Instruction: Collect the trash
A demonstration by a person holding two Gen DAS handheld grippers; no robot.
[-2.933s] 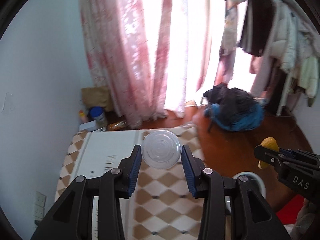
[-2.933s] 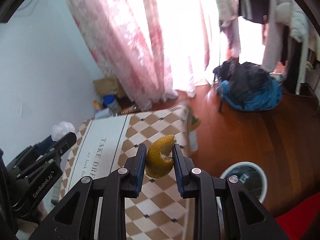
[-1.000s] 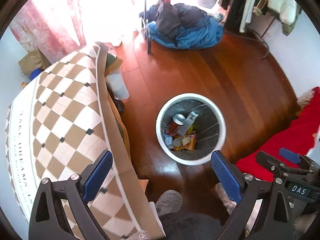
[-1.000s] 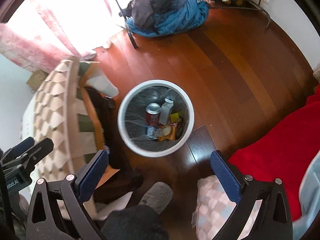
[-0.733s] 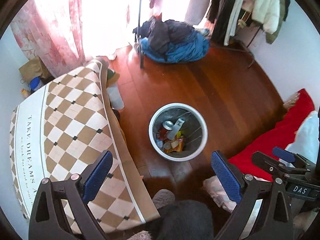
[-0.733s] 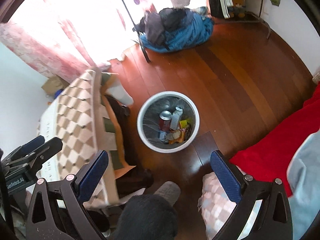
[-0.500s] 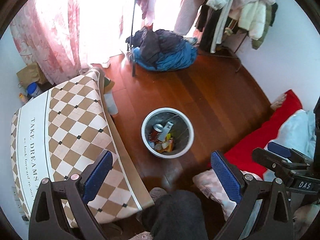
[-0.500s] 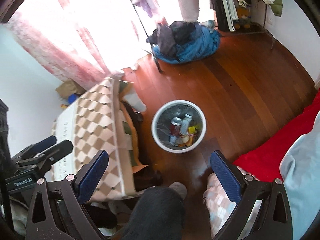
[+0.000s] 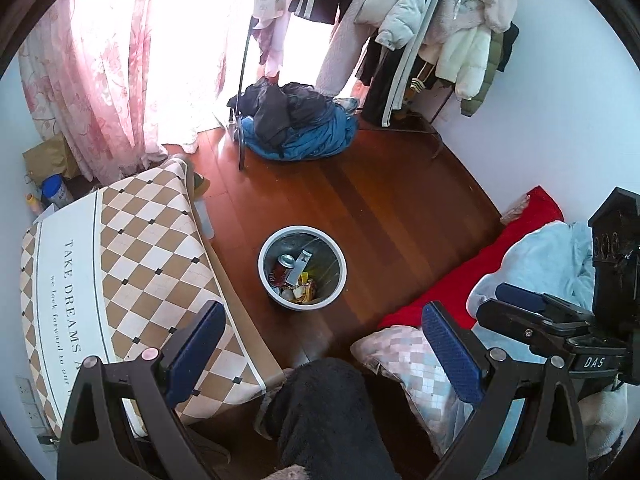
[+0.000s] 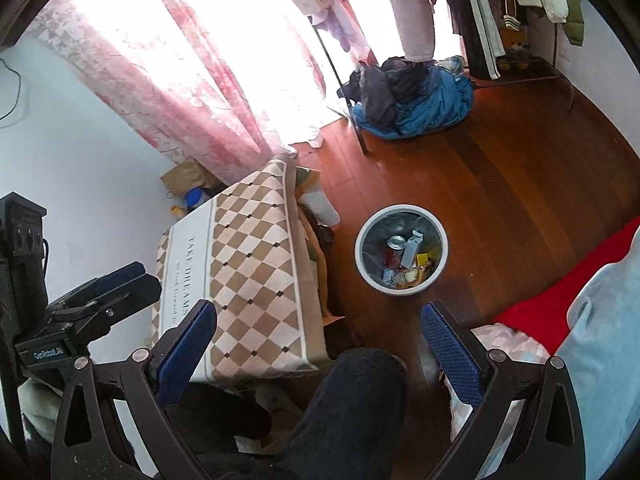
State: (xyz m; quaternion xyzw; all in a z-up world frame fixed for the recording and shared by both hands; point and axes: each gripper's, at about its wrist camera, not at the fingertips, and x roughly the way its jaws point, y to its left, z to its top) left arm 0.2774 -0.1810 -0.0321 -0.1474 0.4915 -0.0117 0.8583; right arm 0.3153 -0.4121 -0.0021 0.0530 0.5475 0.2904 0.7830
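Observation:
A round white waste bin (image 9: 276,292) stands on the wooden floor, far below both grippers; in the right wrist view the waste bin (image 10: 366,270) lies right of centre. Inside it I see a red can (image 9: 282,270), a small carton (image 10: 412,254) and several wrappers. My left gripper (image 9: 326,344) is open and holds nothing. My right gripper (image 10: 320,346) is open and empty too. The right gripper also shows at the right edge of the left wrist view, and the left one at the left edge of the right wrist view.
A table with a checked brown-and-cream cloth (image 9: 120,264) stands left of the bin. A person's dark-trousered leg (image 9: 328,420) fills the lower middle. A red blanket (image 9: 472,276) and patterned pillow (image 9: 404,352) lie at right. Blue and black clothes (image 9: 296,124) are piled by the pink curtain (image 9: 88,60).
Both grippers held trash 2.9 s ago, a clear lid and a yellow peel; both have been open and empty over the last second. Both views have risen, so the bin looks smaller.

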